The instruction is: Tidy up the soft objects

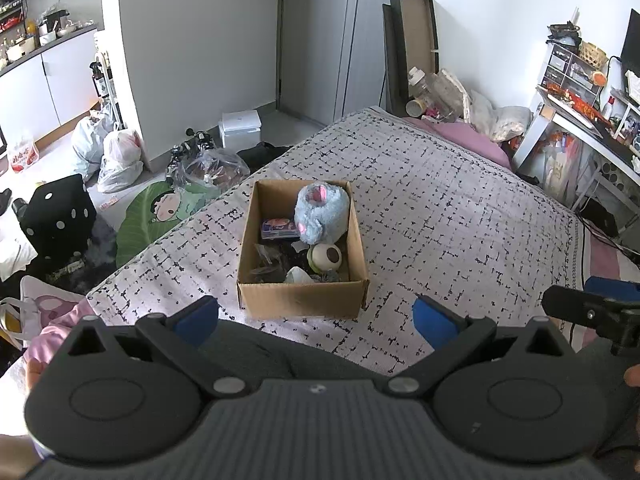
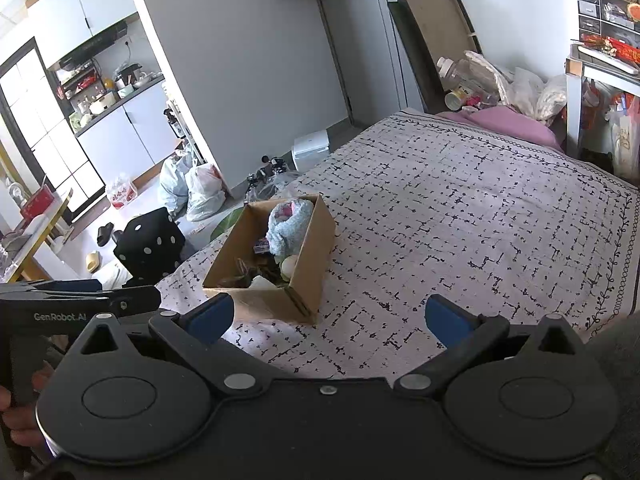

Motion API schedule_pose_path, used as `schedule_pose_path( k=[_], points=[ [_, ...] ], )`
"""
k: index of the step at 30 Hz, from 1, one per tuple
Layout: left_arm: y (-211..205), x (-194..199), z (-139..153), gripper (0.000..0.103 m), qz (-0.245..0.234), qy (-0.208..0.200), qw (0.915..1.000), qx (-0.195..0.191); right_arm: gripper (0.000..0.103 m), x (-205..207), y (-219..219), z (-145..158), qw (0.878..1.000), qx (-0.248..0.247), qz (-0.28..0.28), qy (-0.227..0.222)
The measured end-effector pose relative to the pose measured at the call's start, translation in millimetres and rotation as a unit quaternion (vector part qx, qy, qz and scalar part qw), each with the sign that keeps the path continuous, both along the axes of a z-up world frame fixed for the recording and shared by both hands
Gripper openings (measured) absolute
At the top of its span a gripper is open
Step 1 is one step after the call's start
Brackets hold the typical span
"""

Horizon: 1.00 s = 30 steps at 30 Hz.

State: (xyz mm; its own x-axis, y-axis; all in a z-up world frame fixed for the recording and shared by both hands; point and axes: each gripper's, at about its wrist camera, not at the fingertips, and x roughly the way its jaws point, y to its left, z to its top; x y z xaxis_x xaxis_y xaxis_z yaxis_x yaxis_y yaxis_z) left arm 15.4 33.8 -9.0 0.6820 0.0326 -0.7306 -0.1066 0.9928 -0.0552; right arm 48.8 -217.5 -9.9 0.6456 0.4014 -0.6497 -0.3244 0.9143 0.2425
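Left hand-held gripper (image 1: 316,318): fingers spread wide, blue pads bare, nothing between them. It is held above the near edge of the bed, apart from the box.

Right hand-held gripper (image 2: 330,320): likewise spread wide and empty, held over the bedspread (image 2: 460,208) to the right of the box. The two devices sit side by side; each shows at the edge of the other's view.

Cardboard box (image 1: 304,298): open-topped, resting flat on the patterned bedspread near the bed's left edge, just ahead of the left hand-held gripper.

Box contents: a blue plush toy (image 1: 322,214) with pink patches fills the far right part and rises above the rim. A pale round soft ball with a dark spot (image 1: 326,258) lies just nearer, against the right wall. A small purple packet (image 1: 280,229) lies against the left wall beside the plush. Dark items in the near left part cannot be identified.

Beyond the bed's left edge, on the floor: a black cushion with white dots (image 1: 60,216) and tied plastic bags (image 1: 120,160). At the bed's far end: a pink pillow (image 2: 516,124).
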Motion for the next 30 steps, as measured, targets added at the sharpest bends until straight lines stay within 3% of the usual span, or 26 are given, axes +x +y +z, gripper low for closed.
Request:
schedule_pose_path(
  k=[30],
  points=[
    [-9,2,-2,0.103,-0.003,-0.009,0.9999,0.004,0.103,5,-10,-10,1.000,0.001,-0.018,0.005]
  ],
)
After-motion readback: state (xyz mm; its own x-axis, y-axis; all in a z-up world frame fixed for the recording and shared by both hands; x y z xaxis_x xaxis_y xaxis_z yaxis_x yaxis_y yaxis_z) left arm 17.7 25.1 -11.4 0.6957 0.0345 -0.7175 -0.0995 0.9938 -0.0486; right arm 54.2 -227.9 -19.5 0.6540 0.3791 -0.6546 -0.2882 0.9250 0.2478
